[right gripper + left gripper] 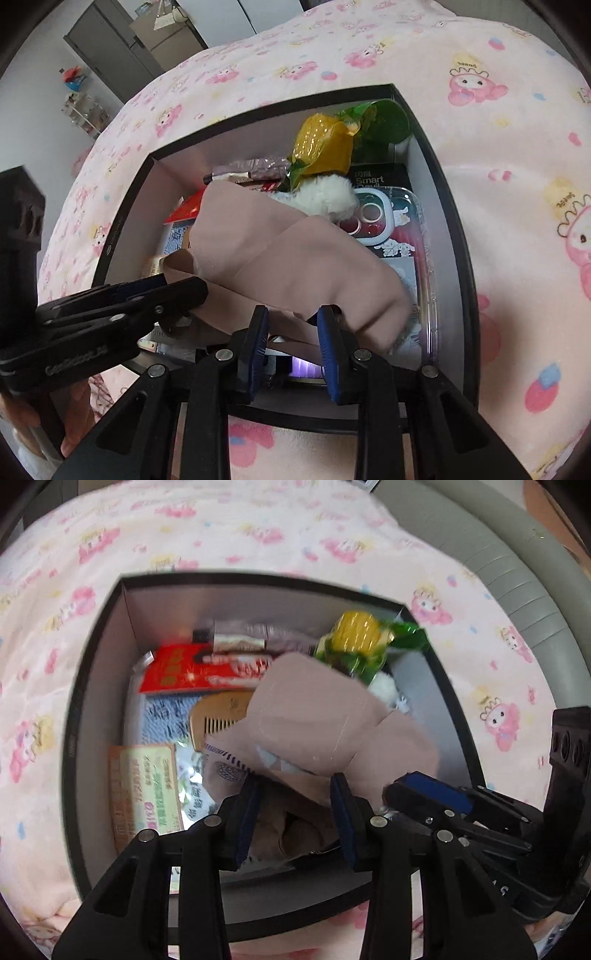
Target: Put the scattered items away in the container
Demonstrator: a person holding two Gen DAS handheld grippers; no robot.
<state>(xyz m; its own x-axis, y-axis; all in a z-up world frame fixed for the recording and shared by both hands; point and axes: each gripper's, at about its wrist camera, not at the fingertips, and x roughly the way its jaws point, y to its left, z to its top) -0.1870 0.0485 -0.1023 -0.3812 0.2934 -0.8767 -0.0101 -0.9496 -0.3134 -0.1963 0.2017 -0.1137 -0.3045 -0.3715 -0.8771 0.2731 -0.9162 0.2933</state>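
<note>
Container [96, 672] nearly full: comb [218, 716], packets, pink cloth [317, 716] inside. Left gripper [295, 797] and right gripper [293, 328] part-open, gripping nothing; cloth released, untucked.

A matt dusty-pink cloth [295, 258] lies in the smooth grey-walled cardboard box [96, 709] beside a wooden comb [218, 716], glossy crinkled yellow-green plastic wrapping [325, 144] and a clear glossy phone case [417, 236], all on soft fleecy printed bedding [517, 184].

both grippers angled steeply down, side by side, close together. left gripper [295, 812] fingers parted, blue pads facing, gap between. right gripper [291, 341] same deal, narrower gap. bare hand [48, 413] wrapped round left gripper's handle, seen from right wrist cam.
</note>
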